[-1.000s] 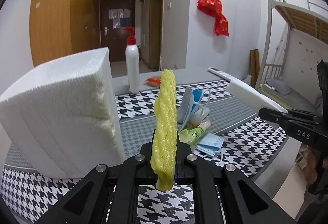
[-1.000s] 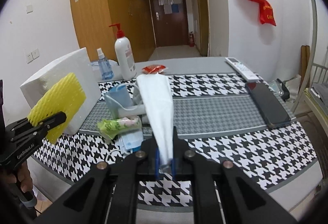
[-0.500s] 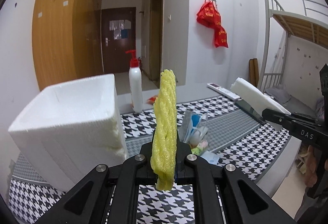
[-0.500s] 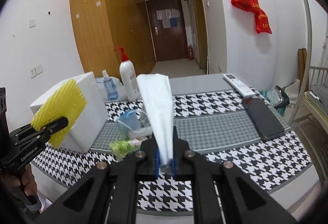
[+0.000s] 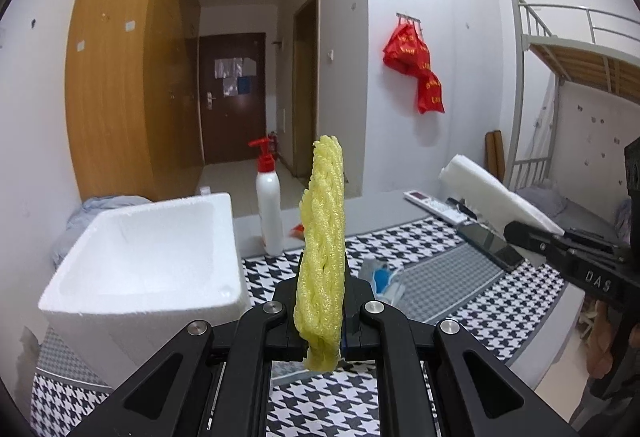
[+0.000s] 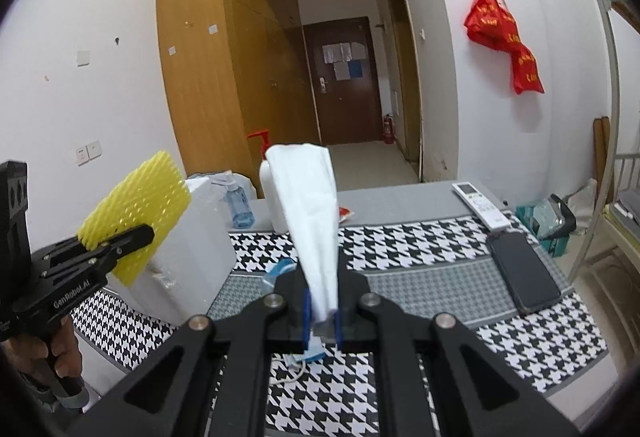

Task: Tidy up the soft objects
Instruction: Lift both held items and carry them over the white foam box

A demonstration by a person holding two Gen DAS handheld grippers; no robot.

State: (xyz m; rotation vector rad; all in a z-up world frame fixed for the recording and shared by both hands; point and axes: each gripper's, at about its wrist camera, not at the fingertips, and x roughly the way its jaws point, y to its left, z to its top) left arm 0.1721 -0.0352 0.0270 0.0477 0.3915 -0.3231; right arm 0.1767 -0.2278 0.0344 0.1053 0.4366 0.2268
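My left gripper [image 5: 323, 333] is shut on a yellow foam net [image 5: 324, 237], held upright above the table; it also shows in the right wrist view [image 6: 134, 213]. An open white foam box [image 5: 148, 261] stands just left of it and below. My right gripper [image 6: 322, 321] is shut on a folded white foam sheet [image 6: 310, 205], which also shows in the left wrist view [image 5: 492, 193]. A small pile of face masks and soft packets [image 5: 380, 277] lies on the table between the grippers.
A white pump bottle [image 5: 270, 213] stands behind the box, with a small blue bottle [image 6: 236, 201] beside it. A remote [image 6: 482, 205] and a black phone [image 6: 522, 273] lie at the table's right. A bunk bed frame [image 5: 560, 77] stands at the right.
Both grippers have risen with their loads. The foam box's open top has come into view from above, and the table has dropped lower in both views.
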